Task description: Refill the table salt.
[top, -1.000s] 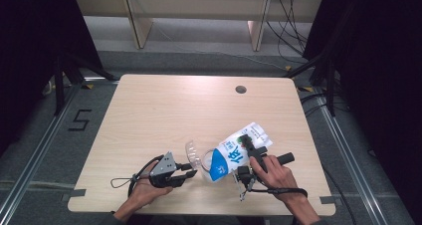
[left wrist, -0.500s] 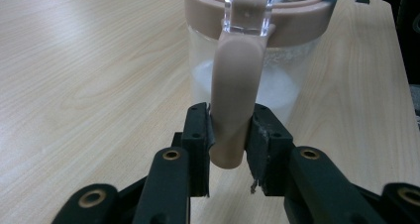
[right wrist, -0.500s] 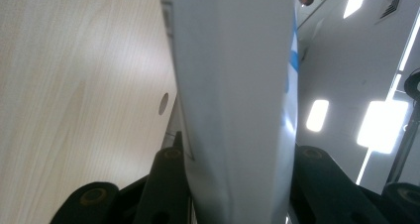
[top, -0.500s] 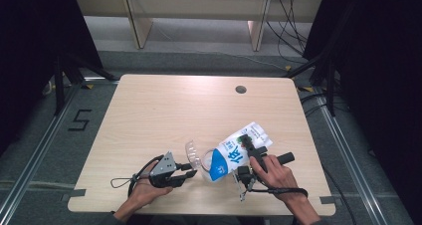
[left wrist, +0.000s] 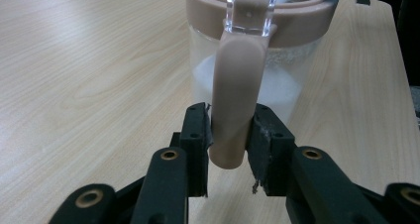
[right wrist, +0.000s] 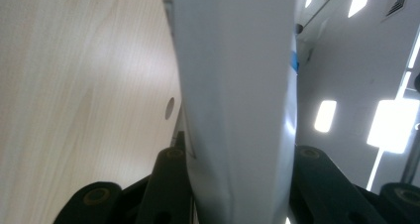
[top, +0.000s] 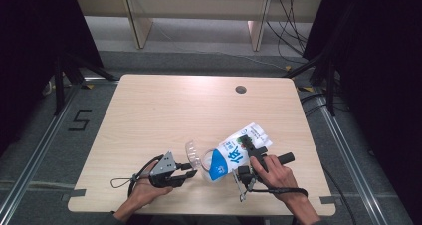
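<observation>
The worktop (top: 164, 115) is a pale wood slab, bare over most of its top, with a small round cable hole (top: 241, 89) near its far edge. Everything else sits close to the near edge, well apart from that hole.

The largest thing there is a white and blue pouch (top: 234, 155), held tilted with its blue end dipping toward a clear jug (top: 195, 158) that stands just to the pouch's left. In the right gripper view the pouch's white side (right wrist: 237, 85) runs up between the two black fingers (right wrist: 171, 184) and blocks most of what lies beyond. The right gripper (top: 254, 150) is clenched on the pouch, with the person's right hand (top: 272, 174) behind it.

The jug has a tan rim (left wrist: 262, 11) and a tan handle (left wrist: 235, 100) hanging down its near side, with white contents showing through the wall. The left gripper (top: 188, 169), in the left hand (top: 144, 190), has its fingers (left wrist: 195, 140) pressed against both sides of the handle's lower end, grasping it. A thin black cable (top: 124, 181) loops from this gripper over the worktop.
</observation>
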A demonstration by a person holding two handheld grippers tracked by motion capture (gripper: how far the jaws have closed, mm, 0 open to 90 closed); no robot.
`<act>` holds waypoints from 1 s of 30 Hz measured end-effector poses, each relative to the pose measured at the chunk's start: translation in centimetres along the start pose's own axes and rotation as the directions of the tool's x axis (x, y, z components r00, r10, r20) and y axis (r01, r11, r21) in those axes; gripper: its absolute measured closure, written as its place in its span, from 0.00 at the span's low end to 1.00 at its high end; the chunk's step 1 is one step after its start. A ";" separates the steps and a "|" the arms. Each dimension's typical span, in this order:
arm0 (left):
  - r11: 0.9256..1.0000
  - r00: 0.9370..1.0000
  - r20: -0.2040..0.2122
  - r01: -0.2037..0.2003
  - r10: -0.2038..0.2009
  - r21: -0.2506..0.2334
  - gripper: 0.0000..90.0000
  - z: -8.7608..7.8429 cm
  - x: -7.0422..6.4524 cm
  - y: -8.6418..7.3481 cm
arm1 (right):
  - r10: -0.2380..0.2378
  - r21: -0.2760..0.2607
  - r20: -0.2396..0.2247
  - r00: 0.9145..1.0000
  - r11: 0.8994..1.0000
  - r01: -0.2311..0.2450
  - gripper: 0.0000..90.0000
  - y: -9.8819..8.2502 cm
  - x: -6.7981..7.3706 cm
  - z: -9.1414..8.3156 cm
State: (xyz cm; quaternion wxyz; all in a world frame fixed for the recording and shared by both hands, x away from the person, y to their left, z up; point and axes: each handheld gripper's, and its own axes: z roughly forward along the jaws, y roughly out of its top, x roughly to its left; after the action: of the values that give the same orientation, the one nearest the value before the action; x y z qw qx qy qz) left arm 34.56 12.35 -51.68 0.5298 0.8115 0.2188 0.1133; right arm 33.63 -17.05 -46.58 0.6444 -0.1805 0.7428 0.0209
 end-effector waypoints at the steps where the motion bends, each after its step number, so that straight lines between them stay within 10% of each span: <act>1: 1.000 1.000 0.001 -0.024 0.024 0.005 0.77 0.0 0.2 0.0 | -0.007 -0.004 -0.001 1.000 1.000 0.007 0.81 0.0 -0.1 0.0; 11: 1.000 1.000 0.004 -0.016 0.016 0.001 0.76 0.0 0.2 0.0 | 0.106 -0.001 -0.076 0.991 0.994 -0.107 0.83 -0.4 0.5 0.1; 14: 1.000 1.000 0.006 -0.015 0.015 -0.002 0.76 0.0 0.2 0.0 | 0.192 0.004 -0.088 0.978 0.981 -0.192 0.83 -0.5 0.8 0.1; 16: 1.000 1.000 0.006 -0.015 0.015 -0.002 0.76 0.0 0.2 0.0 | 0.131 -0.035 -0.086 0.988 0.990 -0.135 0.83 -0.6 0.3 0.3; 20: 1.000 1.000 0.003 0.003 -0.003 -0.002 0.76 0.0 0.1 -0.1 | 0.248 -0.006 -0.118 0.962 0.968 -0.250 0.84 -0.6 0.9 0.1; 22: 1.000 1.000 0.006 -0.016 0.016 -0.002 0.76 0.0 0.2 0.0 | 0.187 -0.044 -0.112 0.976 0.980 -0.193 0.84 -0.6 0.4 0.3; 24: 1.000 1.000 0.006 -0.014 0.014 -0.002 0.76 0.0 0.2 0.0 | 0.270 -0.028 -0.127 0.954 0.961 -0.276 0.84 -0.6 0.8 0.2; 30: 1.000 1.000 0.005 -0.012 0.012 -0.002 0.76 0.0 0.2 0.0 | 0.333 -0.040 -0.151 0.931 0.939 -0.342 0.84 -0.7 0.6 0.1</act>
State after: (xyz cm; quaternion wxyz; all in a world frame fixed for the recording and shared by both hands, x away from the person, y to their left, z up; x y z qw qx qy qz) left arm 34.70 12.41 -51.73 0.5307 0.8125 0.2124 0.1147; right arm 33.88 -17.81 -47.00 0.5705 -0.0721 0.8056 0.1426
